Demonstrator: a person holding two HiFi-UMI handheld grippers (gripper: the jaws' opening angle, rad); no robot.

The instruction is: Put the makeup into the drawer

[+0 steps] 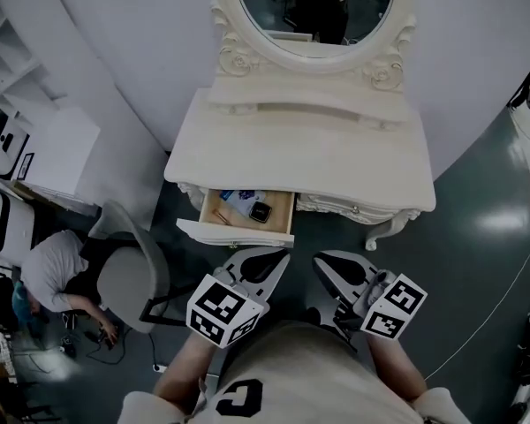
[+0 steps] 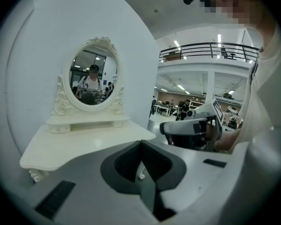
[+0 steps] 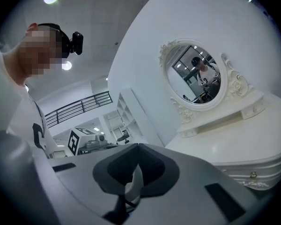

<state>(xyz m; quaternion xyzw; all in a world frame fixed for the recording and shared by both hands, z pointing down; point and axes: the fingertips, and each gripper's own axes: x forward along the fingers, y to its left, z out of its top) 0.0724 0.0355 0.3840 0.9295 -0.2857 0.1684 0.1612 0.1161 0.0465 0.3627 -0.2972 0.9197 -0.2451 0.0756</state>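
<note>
The cream dressing table (image 1: 300, 148) with its oval mirror (image 1: 314, 7) stands in front of me. Its left drawer (image 1: 234, 233) is pulled out. Inside lie a blue-and-white makeup item (image 1: 240, 197), a dark compact (image 1: 261, 212) and a thin stick (image 1: 222, 216). My left gripper (image 1: 267, 261) hangs just in front of the drawer, shut and empty. Beside it, my right gripper (image 1: 334, 267) is also shut with nothing in it. In the left gripper view the shut left gripper (image 2: 141, 146) faces the tabletop (image 2: 84, 142). In the right gripper view the right gripper (image 3: 137, 148) is shut too.
A grey chair (image 1: 128, 276) stands left of the drawer, and a person (image 1: 57, 272) crouches on the floor beyond it. White shelves (image 1: 18, 148) fill the left side. A curved white wall rises behind the table. A thin cable (image 1: 503, 299) runs over the dark floor at right.
</note>
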